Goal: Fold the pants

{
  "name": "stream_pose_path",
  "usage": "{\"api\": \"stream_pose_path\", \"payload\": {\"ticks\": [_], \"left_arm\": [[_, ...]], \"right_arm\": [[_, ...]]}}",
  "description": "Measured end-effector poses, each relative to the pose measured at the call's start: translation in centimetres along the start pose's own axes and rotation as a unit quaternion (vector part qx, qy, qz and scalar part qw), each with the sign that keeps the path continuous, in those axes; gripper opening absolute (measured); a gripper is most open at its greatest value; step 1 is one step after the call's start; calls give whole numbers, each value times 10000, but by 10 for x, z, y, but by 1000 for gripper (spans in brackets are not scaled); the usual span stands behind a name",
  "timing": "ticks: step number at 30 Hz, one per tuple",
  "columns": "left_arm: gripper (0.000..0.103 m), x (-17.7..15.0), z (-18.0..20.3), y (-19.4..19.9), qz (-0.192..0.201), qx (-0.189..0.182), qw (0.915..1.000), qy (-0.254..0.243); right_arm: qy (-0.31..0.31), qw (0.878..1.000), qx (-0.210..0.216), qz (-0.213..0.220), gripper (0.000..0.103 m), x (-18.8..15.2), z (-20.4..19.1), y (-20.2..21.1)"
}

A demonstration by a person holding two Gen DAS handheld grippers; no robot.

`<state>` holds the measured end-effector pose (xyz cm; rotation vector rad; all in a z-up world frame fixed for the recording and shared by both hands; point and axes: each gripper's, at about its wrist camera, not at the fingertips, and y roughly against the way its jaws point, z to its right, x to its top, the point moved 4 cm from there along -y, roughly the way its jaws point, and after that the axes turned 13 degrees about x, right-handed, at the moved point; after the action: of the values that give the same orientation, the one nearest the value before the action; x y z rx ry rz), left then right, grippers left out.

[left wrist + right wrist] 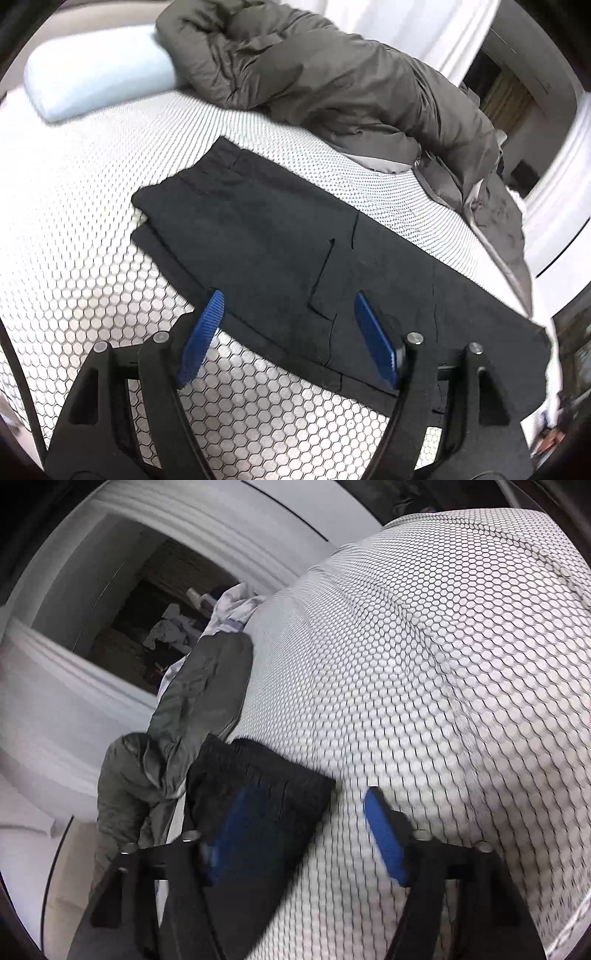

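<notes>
Left wrist: black pants flat on bed, left tool spread.

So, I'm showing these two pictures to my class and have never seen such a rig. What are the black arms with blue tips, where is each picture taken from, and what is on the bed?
There is no robot. A person holds a pair of hand-held tongs in each hand, and a wide-angle camera on each looks forward along its two blue fingers. One picture comes from the left tongs, the other from the right tongs.

Both are open and hold nothing.

The surface is a bed with a honeycomb-patterned sheet. On it lie black pants, already laid flat and partly folded, a crumpled grey duvet and a pale blue pillow. The right view shows the pants' waistband, somewhat blurred.
</notes>
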<state>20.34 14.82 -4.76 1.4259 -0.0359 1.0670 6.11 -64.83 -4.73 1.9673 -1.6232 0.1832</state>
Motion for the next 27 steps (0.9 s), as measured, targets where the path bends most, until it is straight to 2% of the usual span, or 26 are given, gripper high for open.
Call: {"api": "stream_pose_path", "payload": {"ticks": [2,4,5,8,11,13,15,20,23,25,27], "left_arm": [[68,-1,-5,-5,-163,-106,9997,150],[59,-4,-2,-5,-200,-248,9994,134],[53,-8,2,-4,-258,-409,9988,54],[45,-18,15,0,-441,-878,9951,-143],[45,-32,37,2,-667,-1221,9892,-456],[45,-44,52,-2,-970,-1329,9838,-710],[43,-50,59,-6,-1212,-1444,9791,-764],[43,-53,60,-24,-1375,-1137,9817,-664],[43,-48,60,-34,-1316,-963,9851,-555],[34,-46,59,-41,-1256,-866,9874,-419],[16,-45,56,-43,-1148,-807,9897,-292]], "right_arm": [[-36,9998,80,-205,68,-14,1,6],[-45,9993,50,-355,68,-21,0,8],[5,9992,67,-395,68,-23,-4,6],[148,9991,166,-374,68,-25,-20,4],[172,9990,247,-331,68,-21,-26,6],[130,9989,250,-384,68,-21,-26,3],[88,9987,229,-449,68,-17,-27,-8],[124,9986,274,-442,68,-16,-29,-11],[126,9983,319,-475,68,-16,-27,-11],[139,9981,294,-531,68,-18,-28,-14],[160,9978,269,-583,68,-20,-27,-18]]}}
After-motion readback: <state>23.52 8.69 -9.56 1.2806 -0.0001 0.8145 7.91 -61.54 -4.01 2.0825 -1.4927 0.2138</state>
